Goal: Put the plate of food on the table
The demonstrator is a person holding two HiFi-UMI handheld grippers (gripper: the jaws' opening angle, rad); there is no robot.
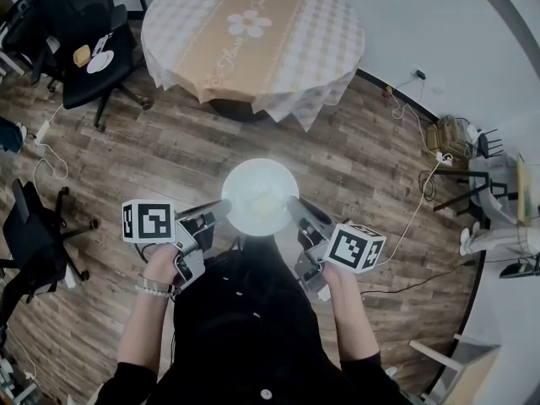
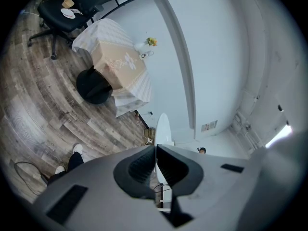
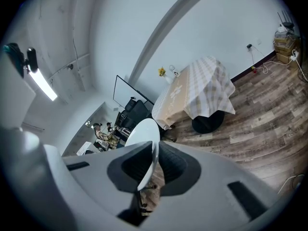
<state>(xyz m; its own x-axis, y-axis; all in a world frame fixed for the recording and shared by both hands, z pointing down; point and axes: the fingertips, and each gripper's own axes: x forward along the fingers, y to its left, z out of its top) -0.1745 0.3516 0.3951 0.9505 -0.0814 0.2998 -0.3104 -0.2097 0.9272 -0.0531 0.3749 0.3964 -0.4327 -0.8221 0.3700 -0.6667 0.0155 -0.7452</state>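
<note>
A white plate with a pale bit of food on it is held level in front of the person, above the wood floor. My left gripper is shut on the plate's left rim, and my right gripper is shut on its right rim. In the left gripper view the plate shows edge-on between the jaws of the left gripper. In the right gripper view the plate rises from the pinch of the right gripper. The round table with a checked cloth and a beige flower runner stands ahead.
A black office chair with small items on its seat stands left of the table. Another black chair is at the left edge. Cables and boxes lie along the right wall. A small vase stands on the table's far side.
</note>
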